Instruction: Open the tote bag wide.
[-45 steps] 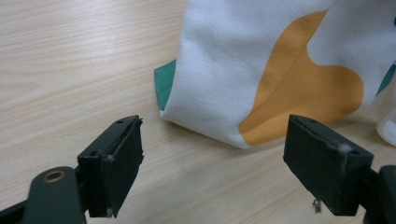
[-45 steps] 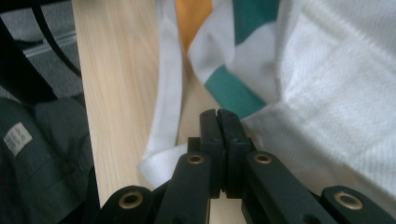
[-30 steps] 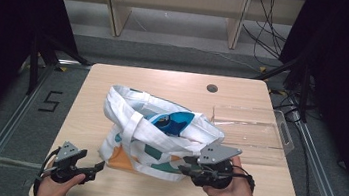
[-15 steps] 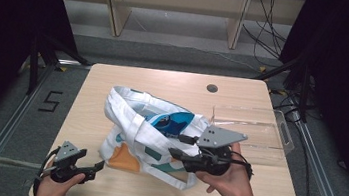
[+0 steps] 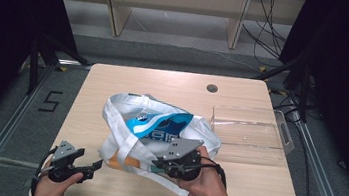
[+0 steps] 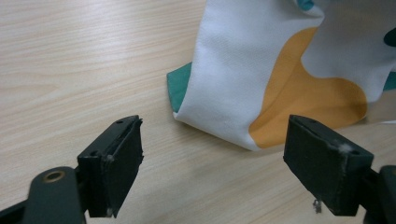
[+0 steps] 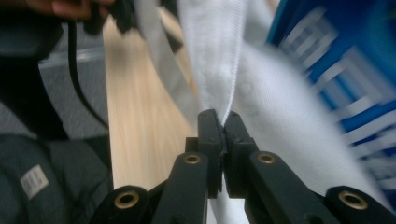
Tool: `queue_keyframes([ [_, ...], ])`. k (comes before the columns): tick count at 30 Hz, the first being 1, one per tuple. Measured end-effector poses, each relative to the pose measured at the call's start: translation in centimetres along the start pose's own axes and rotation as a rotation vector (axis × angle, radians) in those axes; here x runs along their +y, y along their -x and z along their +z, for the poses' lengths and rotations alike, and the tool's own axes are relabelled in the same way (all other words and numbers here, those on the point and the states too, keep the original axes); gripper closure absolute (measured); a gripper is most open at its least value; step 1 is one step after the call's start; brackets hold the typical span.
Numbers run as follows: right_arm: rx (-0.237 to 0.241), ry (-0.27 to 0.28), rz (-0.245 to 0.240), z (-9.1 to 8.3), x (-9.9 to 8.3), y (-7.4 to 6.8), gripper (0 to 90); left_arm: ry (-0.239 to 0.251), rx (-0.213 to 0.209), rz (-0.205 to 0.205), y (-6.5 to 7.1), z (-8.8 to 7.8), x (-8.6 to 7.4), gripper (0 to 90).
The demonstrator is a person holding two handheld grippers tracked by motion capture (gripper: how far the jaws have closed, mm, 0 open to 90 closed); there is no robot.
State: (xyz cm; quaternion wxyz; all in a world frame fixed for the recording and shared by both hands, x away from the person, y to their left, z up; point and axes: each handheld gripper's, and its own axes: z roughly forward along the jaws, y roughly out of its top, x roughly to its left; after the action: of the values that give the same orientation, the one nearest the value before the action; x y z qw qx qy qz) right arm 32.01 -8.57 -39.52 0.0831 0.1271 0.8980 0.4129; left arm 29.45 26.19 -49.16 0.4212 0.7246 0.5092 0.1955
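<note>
A white cloth bag (image 5: 124, 122) with orange and green patches lies on the wooden table (image 5: 164, 86), and a blue packet (image 5: 159, 124) sticks out of its mouth. My right gripper (image 5: 157, 164) is at the bag's near edge, shut on a fold of the white fabric (image 7: 215, 56), which runs up from its closed jaws (image 7: 223, 123); the blue packet (image 7: 336, 70) is blurred just beyond. My left gripper (image 5: 96, 165) rests low at the bag's front left corner, open. In the left gripper view the bag's corner (image 6: 243, 70) lies just ahead of the open gripper (image 6: 212, 163), untouched.
A clear plastic tray (image 5: 251, 132) stands on the table's right half, close to the bag. A dark round hole (image 5: 212, 88) sits near the far edge. Bare wood lies to the left of the bag and along the front right.
My right gripper has moved left along the bag's near edge and now holds its fabric. The left gripper has stayed in place.
</note>
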Motion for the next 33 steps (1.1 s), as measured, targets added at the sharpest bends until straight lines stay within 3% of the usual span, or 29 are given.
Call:
queue_keyframes([
  [1, 0.014, -0.017, -0.008, 0.8, -0.5, 0.1, 88.3, 0.002, 0.003, -0.002, -0.1, 0.0, 0.0, 18.8],
  [2, 0.012, -0.064, 0.013, 2.0, -1.3, -0.1, 88.3, 0.006, 0.009, -0.002, -0.2, -0.1, 0.1, 18.8],
  [4, 0.024, -0.074, -0.005, 2.5, -1.5, 0.0, 88.3, 0.005, 0.008, -0.004, -0.3, -0.1, 0.0, 18.7],
  [6, 0.028, -0.126, 0.001, 4.0, -2.7, -0.1, 88.3, 0.016, 0.016, -0.016, -0.6, -0.3, 0.1, 18.7],
  [13, 0.012, -0.201, -0.009, 5.7, -3.9, -0.4, 88.1, 0.044, 0.027, -0.04, -1.4, -0.9, 0.4, 18.5],
  [15, 0.006, -0.224, 0.019, 6.2, -4.3, -0.5, 87.9, 0.059, 0.033, -0.042, -1.4, -1.2, 0.9, 18.0],
  [17, 0.008, -0.211, 0.012, 6.4, -4.5, -0.3, 83.4, 0.09, 0.011, -0.051, -1.3, -2.0, 1.6, 17.6],
  [19, 0.001, -0.217, 0.056, 6.0, -4.4, -0.5, 77.5, 0.121, -0.018, -0.054, -1.1, -2.8, 2.4, 17.5],
  [20, 0.015, -0.19, 0.042, 5.7, -4.4, -0.5, 71.2, 0.138, -0.03, -0.047, -0.9, -3.4, 2.9, 17.5],
  [21, 0.011, -0.182, 0.057, 5.3, -4.3, -0.5, 63.5, 0.138, -0.03, -0.047, -0.9, -3.4, 2.9, 17.5],
  [22, 0.011, -0.182, 0.057, 5.3, -4.3, -0.5, 63.5, 0.148, -0.037, -0.026, -0.4, -4.1, 3.5, 17.5],
  [24, -0.004, -0.123, 0.088, 4.2, -4.1, -0.4, 53.2, 0.167, -0.071, -0.002, 0.3, -5.0, 4.6, 15.6],
  [25, 0.007, -0.063, 0.103, 2.6, -3.9, -0.1, 47.1, 0.195, -0.096, 0.011, 0.8, -5.7, 5.5, 15.5],
  [27, 0.006, -0.047, 0.124, 1.8, -3.9, -0.1, 46.0, 0.187, -0.101, 0.03, 1.1, -6.0, 6.2, 15.5],
  [30, -0.048, 0.05, 0.143, -2.5, -4.0, 0.6, 44.6, 0.2, -0.125, 0.047, 1.7, -6.0, 7.8, 15.6],
  [31, -0.048, 0.05, 0.143, -2.5, -4.0, 0.6, 44.6, 0.193, -0.134, 0.051, 1.9, -5.9, 8.3, 15.6],
  [32, -0.089, 0.07, 0.162, -4.2, -4.2, 1.0, 44.7, 0.19, -0.135, 0.063, 2.2, -5.5, 9.0, 16.1],
  [33, -0.089, 0.07, 0.162, -4.2, -4.2, 1.0, 44.7, 0.19, -0.135, 0.063, 2.2, -5.5, 9.0, 16.4],
])
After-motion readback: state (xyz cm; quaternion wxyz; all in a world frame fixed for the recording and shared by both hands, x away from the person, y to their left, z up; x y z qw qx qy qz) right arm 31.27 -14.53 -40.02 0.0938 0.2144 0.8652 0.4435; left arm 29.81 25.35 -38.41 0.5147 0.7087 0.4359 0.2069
